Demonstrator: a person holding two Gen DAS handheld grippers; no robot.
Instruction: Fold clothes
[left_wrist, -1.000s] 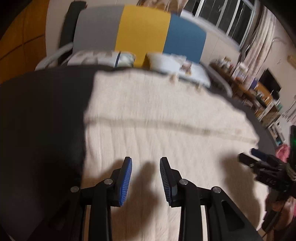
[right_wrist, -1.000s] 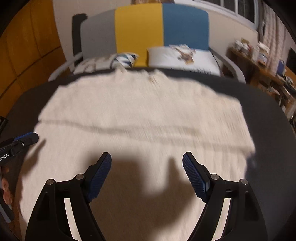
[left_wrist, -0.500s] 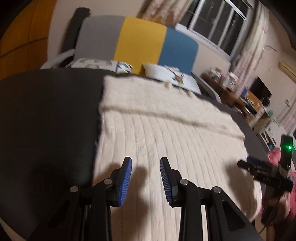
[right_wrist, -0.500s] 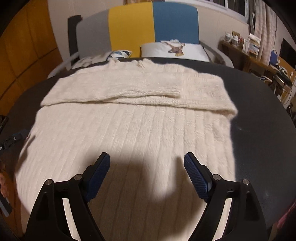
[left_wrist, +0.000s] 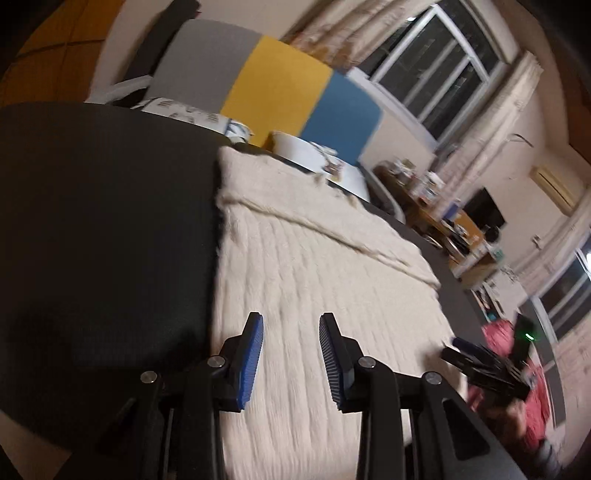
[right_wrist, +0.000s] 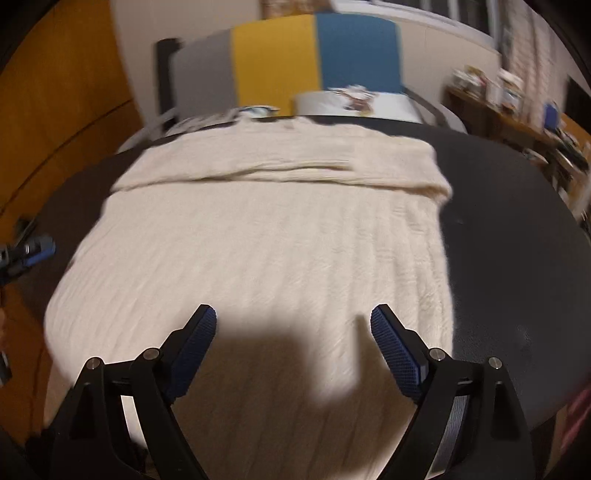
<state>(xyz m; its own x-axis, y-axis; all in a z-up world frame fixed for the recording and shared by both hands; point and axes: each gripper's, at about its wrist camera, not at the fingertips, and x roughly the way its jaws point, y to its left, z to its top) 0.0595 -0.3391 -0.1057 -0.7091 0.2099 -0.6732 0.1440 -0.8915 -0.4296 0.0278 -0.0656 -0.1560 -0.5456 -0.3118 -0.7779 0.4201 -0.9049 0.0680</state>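
A cream knitted sweater lies flat on a dark round table, its sleeves folded across the far part. In the left wrist view the same sweater stretches away from my left gripper, which hovers open above its near left part, nothing between the blue pads. My right gripper stands wide open over the sweater's near edge, casting a shadow on it. Each gripper shows at the edge of the other's view: the right gripper low on the right, the left gripper on the left.
The dark table is bare left of the sweater. Behind it stands a grey, yellow and blue chair back with printed cushions. A cluttered wooden shelf and windows lie to the right. A pink sleeve holds the right gripper.
Both grippers have drawn back and tilted, so more of the sweater and room shows. The left view has rolled. Neither gripper has changed its opening.
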